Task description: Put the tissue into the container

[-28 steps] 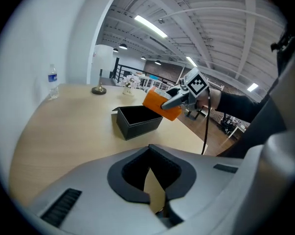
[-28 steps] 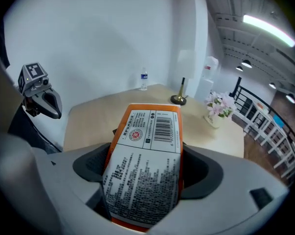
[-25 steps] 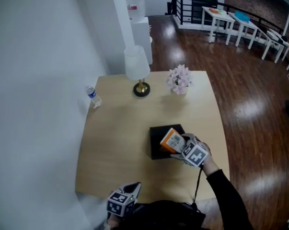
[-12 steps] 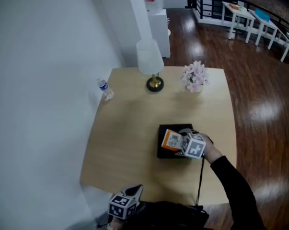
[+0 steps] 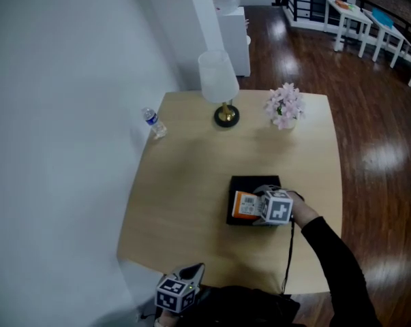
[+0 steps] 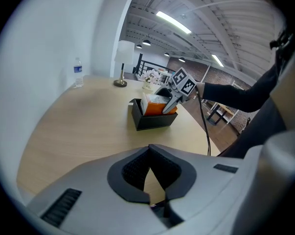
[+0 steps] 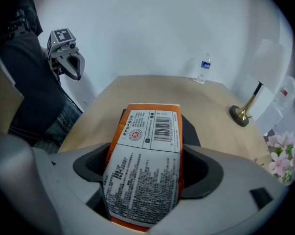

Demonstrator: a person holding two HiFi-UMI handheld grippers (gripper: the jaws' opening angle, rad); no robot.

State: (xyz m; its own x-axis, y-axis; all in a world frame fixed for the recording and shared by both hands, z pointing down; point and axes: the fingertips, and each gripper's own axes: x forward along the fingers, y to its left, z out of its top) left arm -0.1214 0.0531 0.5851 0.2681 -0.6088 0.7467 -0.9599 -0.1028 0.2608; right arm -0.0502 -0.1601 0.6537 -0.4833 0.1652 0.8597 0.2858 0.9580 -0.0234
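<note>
An orange-and-white tissue pack [image 5: 244, 205] is clamped between the fingers of my right gripper [image 5: 258, 208], which is shut on its two sides. In the right gripper view the pack [image 7: 146, 155] fills the space between the jaws, label side up. Its lower part sits inside the black open container [image 5: 254, 182] near the table's front right. From the left gripper view the pack [image 6: 154, 104] stands tilted in the container [image 6: 149, 121]. My left gripper [image 5: 189, 276] hangs by my body below the table's front edge, shut and holding nothing.
On the light wooden table [image 5: 185, 182] a white-shaded lamp [image 5: 219, 87] and a pot of pink flowers [image 5: 283, 106] stand at the far edge. A small water bottle [image 5: 154, 122] is at the far left by the white wall. Dark wood floor lies to the right.
The right gripper has lowered the tissue pack from a raised tilt down into the black container. The left gripper has stayed in place. My head view has shifted slightly.
</note>
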